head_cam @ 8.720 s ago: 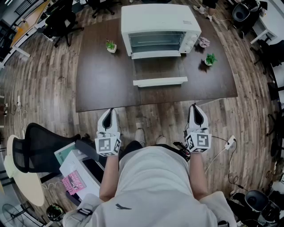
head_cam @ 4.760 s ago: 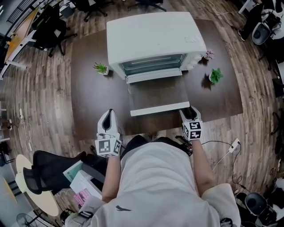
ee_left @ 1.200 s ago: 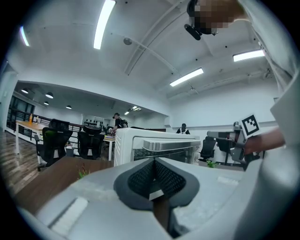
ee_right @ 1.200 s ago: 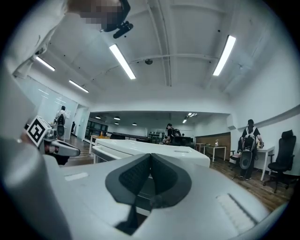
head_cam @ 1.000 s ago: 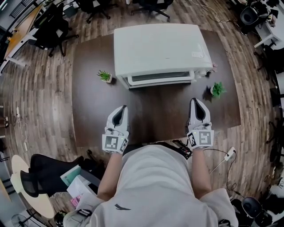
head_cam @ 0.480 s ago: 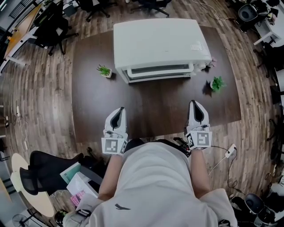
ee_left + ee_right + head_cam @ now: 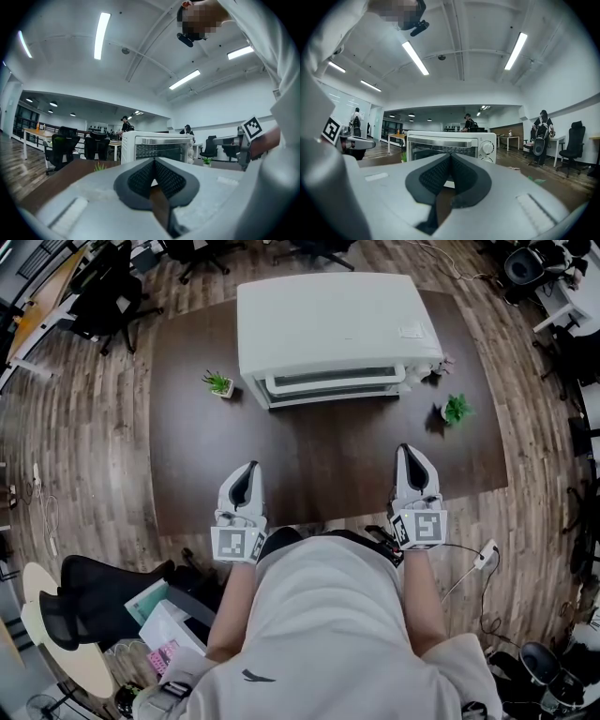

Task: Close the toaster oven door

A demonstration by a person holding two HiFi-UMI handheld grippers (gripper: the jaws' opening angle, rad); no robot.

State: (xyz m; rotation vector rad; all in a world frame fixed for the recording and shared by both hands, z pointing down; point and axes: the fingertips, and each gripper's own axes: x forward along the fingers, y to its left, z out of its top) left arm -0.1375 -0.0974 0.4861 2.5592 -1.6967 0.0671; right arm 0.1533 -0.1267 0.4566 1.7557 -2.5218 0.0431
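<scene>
The white toaster oven (image 7: 333, 329) stands at the back of the dark wooden table (image 7: 319, 465), its glass door (image 7: 333, 382) shut flat against the front. The oven (image 7: 157, 147) also shows ahead in the left gripper view, and the oven (image 7: 450, 145) with its knobs in the right gripper view. My left gripper (image 7: 246, 476) hovers at the table's near edge, left of centre, jaws shut and empty. Level with it on the right is my right gripper (image 7: 411, 460), likewise shut on nothing. Both sit well short of the oven.
A small potted plant (image 7: 218, 383) stands left of the oven; another green plant (image 7: 456, 410) and a pinkish one (image 7: 441, 365) stand to its right. Office chairs (image 7: 117, 287) ring the table; a black chair (image 7: 89, 592) is at my left.
Both grippers have drawn back slightly toward the table's near edge. The oven door stays shut, as it was a second ago.
</scene>
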